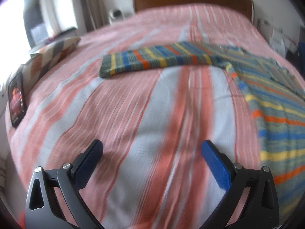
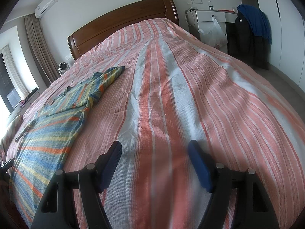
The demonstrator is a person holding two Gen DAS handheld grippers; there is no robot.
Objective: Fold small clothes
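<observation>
A striped shirt (image 1: 274,103) in grey-green, blue, yellow and orange lies flat on the pink-and-white striped bedspread (image 1: 133,114). One sleeve (image 1: 156,60) stretches out to the left in the left wrist view. The shirt also shows at the left in the right wrist view (image 2: 49,131), with its other sleeve (image 2: 112,75) pointing toward the headboard. My left gripper (image 1: 152,148) is open and empty above bare bedspread, left of the shirt body. My right gripper (image 2: 155,149) is open and empty above the bedspread (image 2: 171,95), right of the shirt.
A phone (image 1: 16,101) and a patterned cushion (image 1: 47,57) lie at the bed's left edge. A wooden headboard (image 2: 122,22) stands at the far end. A white desk (image 2: 211,17), a plastic bag and hung jackets (image 2: 251,30) stand beside the bed on the right.
</observation>
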